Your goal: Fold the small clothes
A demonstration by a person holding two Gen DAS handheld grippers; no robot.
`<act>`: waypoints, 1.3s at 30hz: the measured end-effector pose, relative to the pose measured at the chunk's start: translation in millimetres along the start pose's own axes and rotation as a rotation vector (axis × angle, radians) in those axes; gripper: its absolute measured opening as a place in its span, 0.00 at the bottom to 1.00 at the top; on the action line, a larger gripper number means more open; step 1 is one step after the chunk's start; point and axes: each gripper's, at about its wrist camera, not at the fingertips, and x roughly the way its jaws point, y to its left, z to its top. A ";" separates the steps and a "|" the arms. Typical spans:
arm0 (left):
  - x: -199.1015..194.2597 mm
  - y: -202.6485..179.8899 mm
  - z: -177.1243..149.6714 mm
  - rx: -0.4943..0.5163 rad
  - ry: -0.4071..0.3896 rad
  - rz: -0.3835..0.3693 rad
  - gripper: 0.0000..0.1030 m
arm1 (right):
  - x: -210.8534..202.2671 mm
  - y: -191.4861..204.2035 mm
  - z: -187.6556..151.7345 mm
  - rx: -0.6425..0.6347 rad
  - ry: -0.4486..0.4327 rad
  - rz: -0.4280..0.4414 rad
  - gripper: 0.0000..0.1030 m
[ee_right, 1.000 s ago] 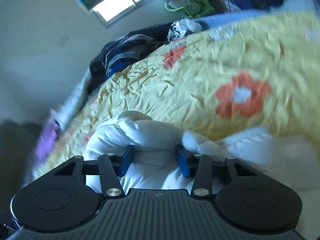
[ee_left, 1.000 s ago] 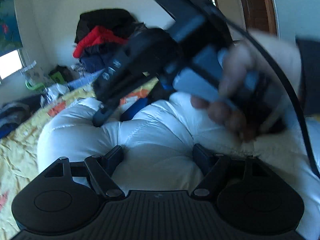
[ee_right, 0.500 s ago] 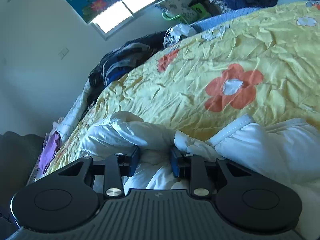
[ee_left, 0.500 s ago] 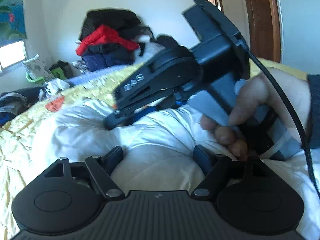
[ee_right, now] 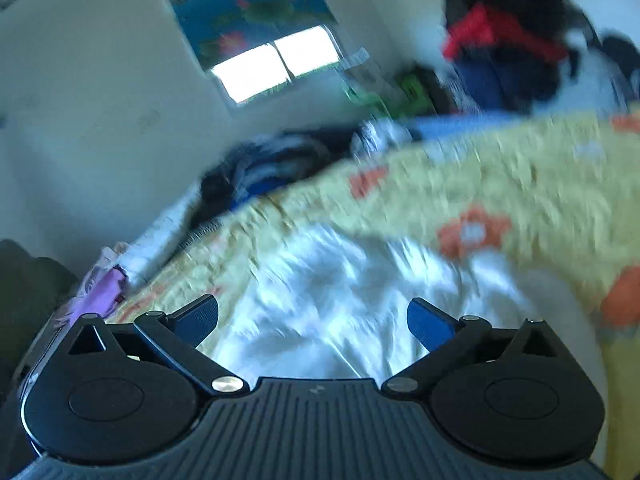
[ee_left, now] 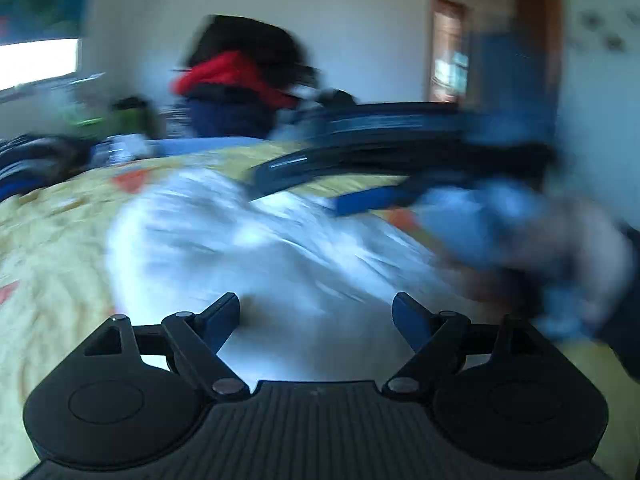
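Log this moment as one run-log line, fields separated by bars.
stage: fold release | right gripper: open, jaws just opened off white garment | left gripper: open over garment | surface: yellow floral bedspread

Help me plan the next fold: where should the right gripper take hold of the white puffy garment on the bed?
Probably the white puffy garment's near edge, just ahead of the open right gripper, coming in low over the yellow bedspread. The padding is bulky, so pinch a thin rim. Blur hides the seams.

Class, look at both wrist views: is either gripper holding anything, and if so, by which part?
Nothing is held. The right gripper has just opened off the white garment; the left gripper is open too, its fingers apart over the garment.
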 end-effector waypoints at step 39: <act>-7.3 125.1 0.5 -0.577 0.004 -0.117 0.92 | -51.3 -141.3 -26.4 0.408 -0.002 -0.207 0.97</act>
